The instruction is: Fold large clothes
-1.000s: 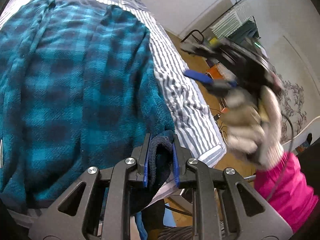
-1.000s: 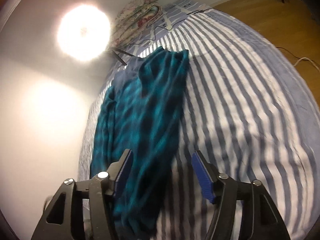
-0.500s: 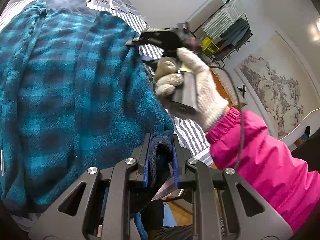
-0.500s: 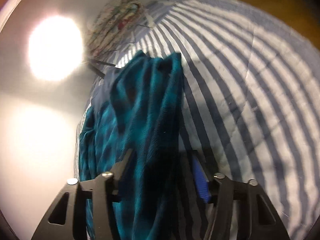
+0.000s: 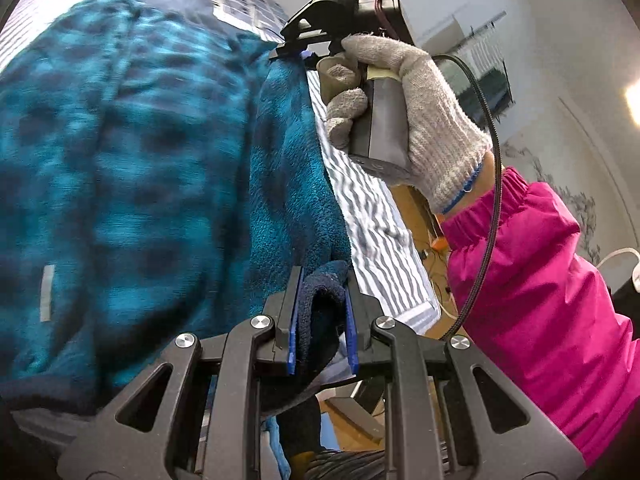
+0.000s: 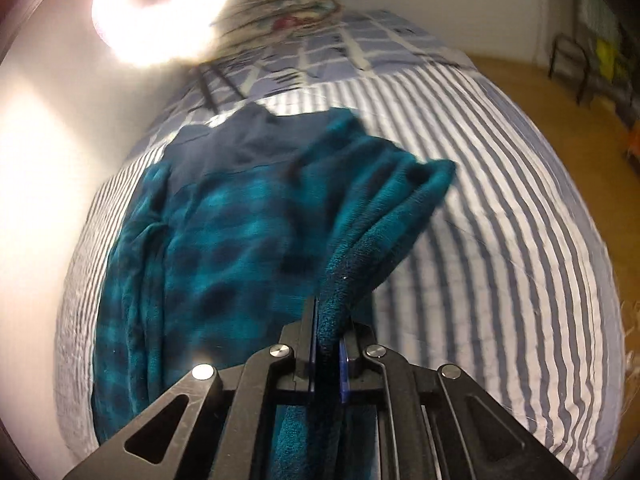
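A large teal and dark plaid fleece robe (image 5: 132, 152) (image 6: 224, 240) lies spread on a striped bed (image 6: 500, 220). My left gripper (image 5: 322, 320) is shut on the robe's dark navy hem near the bed's corner. In the left wrist view, a gloved hand (image 5: 416, 120) with a pink sleeve holds my right gripper (image 5: 296, 54) at the robe's right edge, further up. My right gripper (image 6: 328, 344) is shut on that teal edge, which rises in a fold from the bed.
A patterned blue pillow (image 6: 340, 52) and a floral bundle (image 6: 288, 4) lie at the bed's head by a bright lamp (image 6: 160, 8). Wooden floor (image 6: 592, 128) and a rack (image 6: 576, 64) are to the right of the bed. A cable (image 5: 484, 200) trails from the right gripper.
The right gripper swept in over the robe's right edge and closed its wide jaws on it. The left gripper kept its hold on the hem and shifted slightly.
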{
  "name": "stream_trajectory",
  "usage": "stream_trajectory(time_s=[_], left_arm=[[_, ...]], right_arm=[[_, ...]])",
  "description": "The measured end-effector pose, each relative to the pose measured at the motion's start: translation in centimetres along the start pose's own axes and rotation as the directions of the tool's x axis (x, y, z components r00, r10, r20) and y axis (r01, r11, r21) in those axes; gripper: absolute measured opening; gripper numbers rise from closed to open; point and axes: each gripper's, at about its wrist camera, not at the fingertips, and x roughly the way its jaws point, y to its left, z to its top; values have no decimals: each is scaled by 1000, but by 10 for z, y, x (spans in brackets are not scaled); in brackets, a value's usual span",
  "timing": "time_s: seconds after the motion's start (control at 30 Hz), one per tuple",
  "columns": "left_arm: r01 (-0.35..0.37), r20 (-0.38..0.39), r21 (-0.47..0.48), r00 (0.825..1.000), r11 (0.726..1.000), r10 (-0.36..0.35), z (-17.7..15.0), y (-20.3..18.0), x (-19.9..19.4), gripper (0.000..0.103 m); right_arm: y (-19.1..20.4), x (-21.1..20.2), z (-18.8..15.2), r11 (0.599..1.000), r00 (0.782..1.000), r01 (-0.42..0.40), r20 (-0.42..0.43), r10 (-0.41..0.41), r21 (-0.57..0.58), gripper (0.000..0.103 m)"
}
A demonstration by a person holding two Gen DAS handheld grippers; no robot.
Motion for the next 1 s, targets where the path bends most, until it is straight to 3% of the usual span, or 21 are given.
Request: stream_trajectory(time_s=[0.17, 0.4, 0.67, 0.77, 0.8, 0.83, 0.9, 1.0], left_arm=[[-34, 43, -60, 998, 998, 37, -2, 26, -24, 16], [-72, 46, -121, 996, 990, 78, -9, 58, -37, 16], [-91, 37, -138, 995, 986, 97, -14, 71, -36, 16], [-97, 34, -127, 994, 987, 102, -15, 69, -35, 16], [-100, 36, -122, 994, 987, 105, -15, 69, -35, 16], [-102, 37, -119, 994, 988, 107, -17, 68, -37, 16], [-105, 39, -120, 993, 987, 110, -16, 64, -35, 16], [-111, 44, -118, 992, 987, 117, -18, 60, -39, 16]], right_arm=[[67, 11, 0, 982, 998, 61, 13, -59, -177, 5], [156, 60, -14, 915, 992, 113, 1, -122, -388, 3], [180, 105, -36, 872, 986, 115, -50, -157, -476, 4], [168, 93, -30, 899, 994, 30, -82, -73, -437, 17], [159, 83, -25, 919, 995, -33, -100, -7, -392, 29], [151, 71, -21, 933, 992, -99, -104, 67, -346, 33], [133, 44, -13, 944, 981, -190, -81, 174, -268, 33], [105, 2, -9, 949, 971, -239, -24, 239, -205, 32]])
